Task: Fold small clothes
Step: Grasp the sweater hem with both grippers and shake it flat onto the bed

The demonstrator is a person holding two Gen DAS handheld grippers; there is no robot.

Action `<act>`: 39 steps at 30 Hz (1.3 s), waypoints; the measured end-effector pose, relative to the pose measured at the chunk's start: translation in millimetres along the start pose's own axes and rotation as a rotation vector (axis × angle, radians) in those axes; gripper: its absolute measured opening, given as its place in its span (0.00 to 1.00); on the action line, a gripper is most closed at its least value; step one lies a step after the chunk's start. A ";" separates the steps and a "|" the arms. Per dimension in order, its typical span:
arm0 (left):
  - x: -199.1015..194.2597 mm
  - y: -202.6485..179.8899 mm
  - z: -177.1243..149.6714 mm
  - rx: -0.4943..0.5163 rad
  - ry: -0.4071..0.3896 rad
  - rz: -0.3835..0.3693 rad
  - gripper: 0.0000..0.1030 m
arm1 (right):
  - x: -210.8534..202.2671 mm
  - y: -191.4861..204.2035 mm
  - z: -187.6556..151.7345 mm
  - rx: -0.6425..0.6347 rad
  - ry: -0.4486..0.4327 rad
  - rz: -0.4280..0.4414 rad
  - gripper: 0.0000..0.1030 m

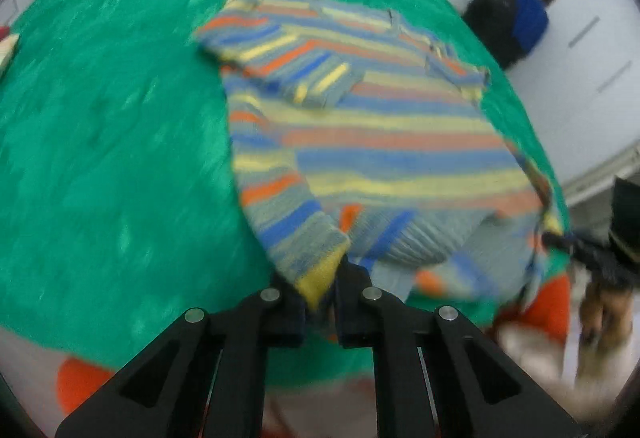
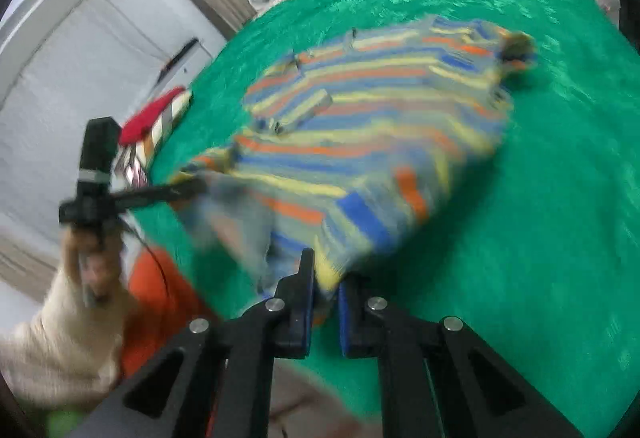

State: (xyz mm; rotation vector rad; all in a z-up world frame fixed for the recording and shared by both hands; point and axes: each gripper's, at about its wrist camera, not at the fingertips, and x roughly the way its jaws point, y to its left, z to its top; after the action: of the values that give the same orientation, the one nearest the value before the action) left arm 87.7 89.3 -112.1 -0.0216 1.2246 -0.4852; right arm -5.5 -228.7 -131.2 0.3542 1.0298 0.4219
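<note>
Both tools point steeply down at the near hem of the striped sweater (image 1: 384,141). Left tool (image 1: 320,290) is pressed together on the yellow-edged hem corner; right tool (image 2: 326,290) pinches the hem's other corner. Sweater lies flat on the green blanket (image 1: 112,157) over the bed, with bare blanket on both sides.

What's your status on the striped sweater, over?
Left claw shut on striped sweater hem corner. Right claw shut on the other near corner. Sleeves folded in; sweater on green cloth. Nothing in the way.
</note>
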 end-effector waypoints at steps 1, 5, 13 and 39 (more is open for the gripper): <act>-0.9 3.8 -8.8 0.019 0.012 0.031 0.05 | -5.7 -5.3 -15.6 0.013 0.028 -0.010 0.10; 22.8 27.4 -40.6 0.033 0.089 0.138 0.05 | 1.3 -36.4 -54.3 0.099 0.091 -0.067 0.28; 21.4 39.9 -41.8 -0.051 0.002 0.133 0.64 | 10.9 -60.0 -73.1 0.258 0.001 0.080 0.70; -10.0 -17.8 -59.3 0.014 -0.057 0.322 0.71 | -54.5 -28.1 -62.4 0.045 0.010 -0.410 0.82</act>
State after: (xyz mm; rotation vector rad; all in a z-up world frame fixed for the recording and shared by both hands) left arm 25.5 91.3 -119.2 0.1711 1.1424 -0.2105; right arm -79.9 -274.7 -133.3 0.1736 1.0920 0.0315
